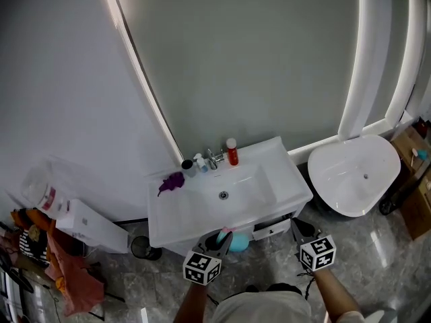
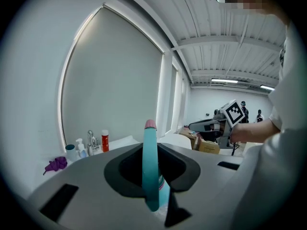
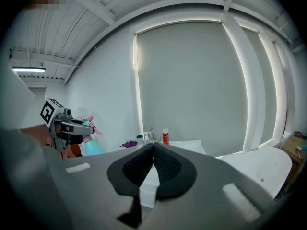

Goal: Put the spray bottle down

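Left gripper view: my left gripper (image 1: 221, 236) clamps the spray bottle (image 2: 149, 166) just short of the basin (image 1: 195, 215); my right gripper (image 3: 153, 148) is closed, empty. Letting go now could drop it floorward.

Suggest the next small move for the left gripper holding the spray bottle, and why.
Probably carry the spray bottle forward over the sink counter: the left gripper grips it short of the front edge, and the counter's right end looks bare.
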Action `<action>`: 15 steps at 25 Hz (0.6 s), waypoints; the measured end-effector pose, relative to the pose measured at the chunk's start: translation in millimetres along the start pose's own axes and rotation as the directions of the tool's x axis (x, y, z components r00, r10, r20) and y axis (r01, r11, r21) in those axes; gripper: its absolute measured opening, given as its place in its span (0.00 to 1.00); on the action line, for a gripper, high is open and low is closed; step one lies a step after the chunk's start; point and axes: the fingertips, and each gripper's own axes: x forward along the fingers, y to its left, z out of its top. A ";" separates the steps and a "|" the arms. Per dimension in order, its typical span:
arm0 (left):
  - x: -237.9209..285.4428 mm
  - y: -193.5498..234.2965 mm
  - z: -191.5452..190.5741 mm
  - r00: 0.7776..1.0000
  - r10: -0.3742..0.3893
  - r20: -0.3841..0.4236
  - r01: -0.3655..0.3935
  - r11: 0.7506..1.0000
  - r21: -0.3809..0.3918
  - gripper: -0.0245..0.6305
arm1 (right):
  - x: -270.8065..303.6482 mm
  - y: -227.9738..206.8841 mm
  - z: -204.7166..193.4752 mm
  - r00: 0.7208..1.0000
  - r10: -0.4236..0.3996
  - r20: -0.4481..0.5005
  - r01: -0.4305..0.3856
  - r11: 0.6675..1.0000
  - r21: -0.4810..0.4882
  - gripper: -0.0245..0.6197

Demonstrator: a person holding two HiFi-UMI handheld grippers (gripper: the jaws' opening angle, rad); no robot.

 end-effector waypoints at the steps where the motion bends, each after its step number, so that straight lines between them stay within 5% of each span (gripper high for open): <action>1: 2.3 5.4 -0.5 1.000 -0.001 -0.002 0.001 1.000 -0.002 0.13 | 4.7 0.6 0.2 1.000 -0.001 -0.003 0.001 1.000 0.000 0.05; 15: 38.1 50.8 6.5 1.000 0.010 -0.022 -0.010 0.999 -0.033 0.13 | 61.0 -26.5 13.6 1.000 -0.002 -0.027 0.002 1.000 0.002 0.05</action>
